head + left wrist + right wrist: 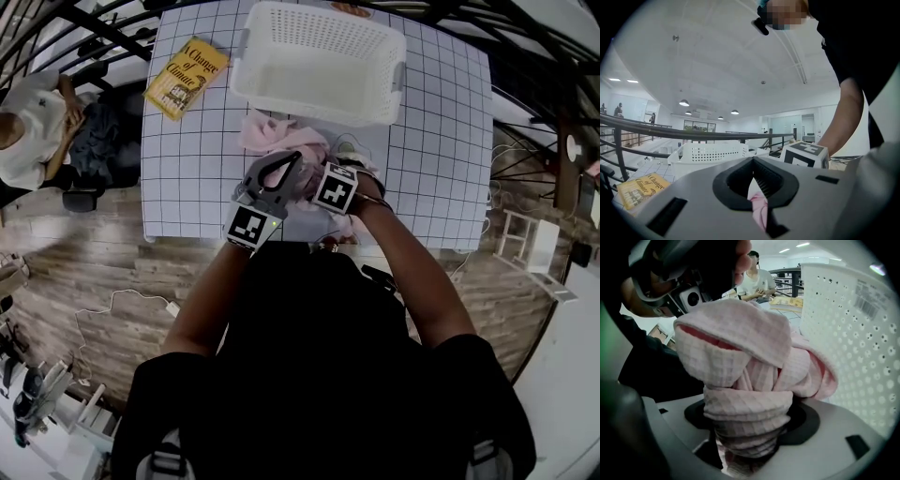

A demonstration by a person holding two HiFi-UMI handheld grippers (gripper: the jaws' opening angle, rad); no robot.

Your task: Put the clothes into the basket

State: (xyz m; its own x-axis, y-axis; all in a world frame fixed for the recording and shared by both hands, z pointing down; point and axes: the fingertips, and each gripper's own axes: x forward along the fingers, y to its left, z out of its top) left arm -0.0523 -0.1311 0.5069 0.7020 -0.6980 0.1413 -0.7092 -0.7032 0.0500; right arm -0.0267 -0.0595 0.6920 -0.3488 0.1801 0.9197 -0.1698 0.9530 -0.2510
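As the tabletop stands: the tabletop (187, 178) has a white cover ruled in dark squares, and all the items below rest on or over it.
Basket: the white perforated basket (309, 101) sits at the far middle of the tabletop, upright, mouth up.
Clothes: the pink waffle-weave clothes (272, 136) are bunched just beside the basket's near wall, outside it, between that wall and the two claws.
Left claw: the left claw (753, 173) has its jaws drawn together, with a thin fold of the pink cloth pinched in the seam between them. It points roughly level toward the basket.
Right claw: the right claw (745, 427) points steeply down, its jaws held wide by a thick wad of the clothes clamped between them. The bundle bulges up over the jaws, and the basket's wall is close on its right.
Marker cube: the marker cube (335, 187) of the right claw sits just beside the left claw.
Book: a yellow book (187, 77) lies flat at the far left, apart from the basket.
Bystander: a person (33, 127) sits beyond the tabletop's left edge.
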